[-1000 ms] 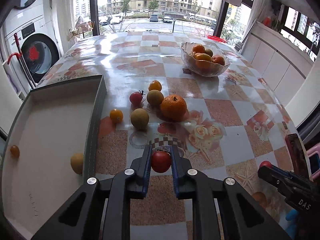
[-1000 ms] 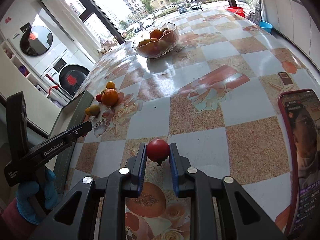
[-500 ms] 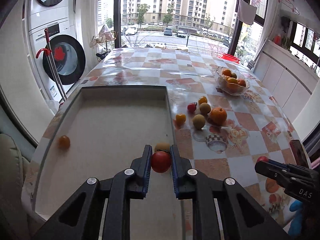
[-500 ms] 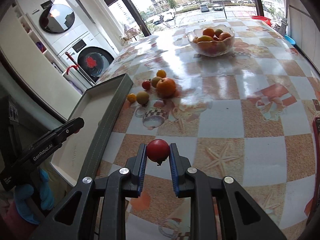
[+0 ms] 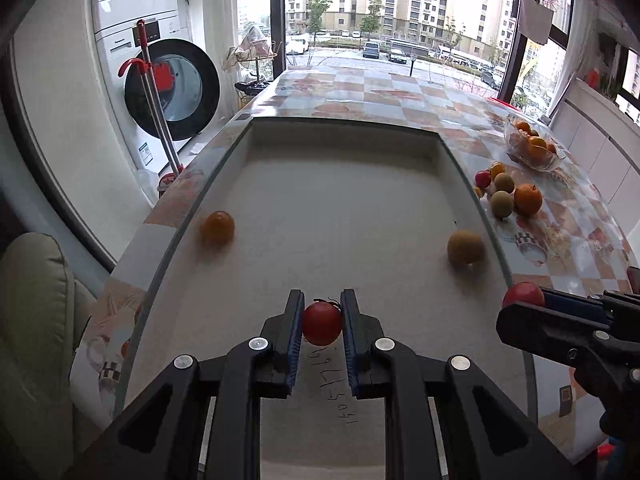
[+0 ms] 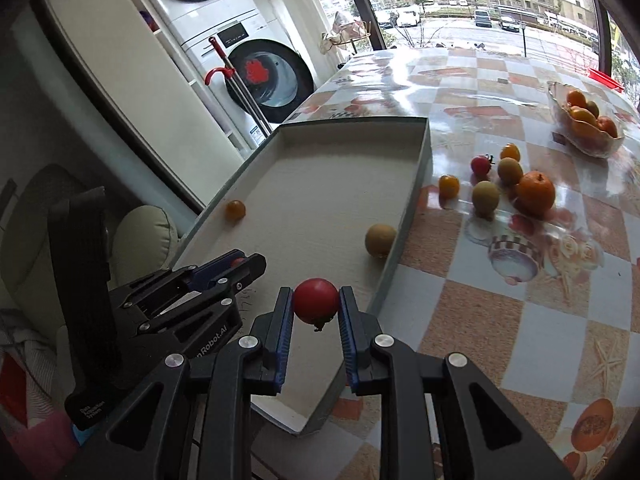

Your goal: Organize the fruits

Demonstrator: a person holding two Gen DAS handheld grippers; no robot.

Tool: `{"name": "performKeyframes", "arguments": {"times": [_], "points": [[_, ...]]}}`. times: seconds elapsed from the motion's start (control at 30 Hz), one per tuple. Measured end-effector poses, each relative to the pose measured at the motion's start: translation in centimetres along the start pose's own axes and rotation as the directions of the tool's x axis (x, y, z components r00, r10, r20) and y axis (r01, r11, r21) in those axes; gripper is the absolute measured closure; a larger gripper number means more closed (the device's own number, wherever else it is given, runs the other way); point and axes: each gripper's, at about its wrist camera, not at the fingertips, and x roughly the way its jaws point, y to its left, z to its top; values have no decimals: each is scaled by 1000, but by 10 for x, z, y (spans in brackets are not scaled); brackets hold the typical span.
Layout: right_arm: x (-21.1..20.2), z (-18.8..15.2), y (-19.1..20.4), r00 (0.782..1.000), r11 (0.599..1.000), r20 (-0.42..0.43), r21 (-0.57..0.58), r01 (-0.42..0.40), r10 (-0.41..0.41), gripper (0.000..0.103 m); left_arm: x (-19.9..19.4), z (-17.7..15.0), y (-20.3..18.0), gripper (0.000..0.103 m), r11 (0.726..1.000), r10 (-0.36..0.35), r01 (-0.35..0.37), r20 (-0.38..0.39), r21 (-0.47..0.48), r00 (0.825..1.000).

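Left wrist: fingers (image 5: 294, 320) clamping tomato (image 5: 322, 323)

We are in a home, in a laundry or utility corner of a flat. A front-loading washing machine (image 5: 172, 88) stands at the left with a second drum stacked above it, and a red-handled mop (image 5: 154, 96) leans against it. The surface (image 6: 500, 320) wears a glossy checked oilcloth printed with flowers and starfish, and a glass fruit bowl (image 6: 586, 124) sits at its far right. Through the large windows (image 5: 400, 8) we see tall apartment blocks and parked cars.
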Motion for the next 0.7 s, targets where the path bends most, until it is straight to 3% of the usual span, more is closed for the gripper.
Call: {"name": "performKeyframes", "arguments": {"times": [0.13, 0.17, 0.23, 0.27, 0.3, 0.37, 0.43, 0.5, 0.53, 0.7], "points": [[17, 1, 7, 999, 1000, -48, -5, 15, -15, 77, 7, -3, 10, 83, 1000, 9, -9, -5, 0, 1000], [18, 1, 9, 999, 1000, -47, -9, 19, -20, 73, 7, -4, 10, 83, 1000, 16, -16, 3, 8, 1000], [12, 3, 11, 999, 999, -21, -16, 35, -35, 48, 7, -4, 10, 83, 999, 28, -28, 8, 26, 1000], [6, 4, 11, 999, 999, 3, -14, 40, -40, 26, 8, -3, 10, 82, 999, 37, -37, 14, 35, 999], [-1, 5, 10, 999, 999, 32, -10, 43, -42, 19, 10, -2, 9, 82, 998, 47, -48, 20, 44, 999], [-15, 9, 6, 995, 997, 73, 2, 73, -73, 19, 14, 1, 10, 82, 996, 68, -70, 32, 60, 997], [-30, 8, -5, 987, 993, 110, 27, 111, -113, 13, 15, 5, 11, 82, 993, 89, -91, 27, 71, 996], [-44, 3, -23, 979, 988, 136, 65, 142, -150, 0, 13, 7, 12, 82, 991, 110, -111, 8, 69, 994], [-50, -1, -35, 974, 983, 147, 92, 160, -173, 0, 10, 7, 11, 82, 992, 107, -107, 5, 66, 994], [-63, -33, -107, 945, 926, 84, 243, 290, -317, 0, -18, 4, -20, 82, 991, 51, -54, 30, 122, 998]]}}
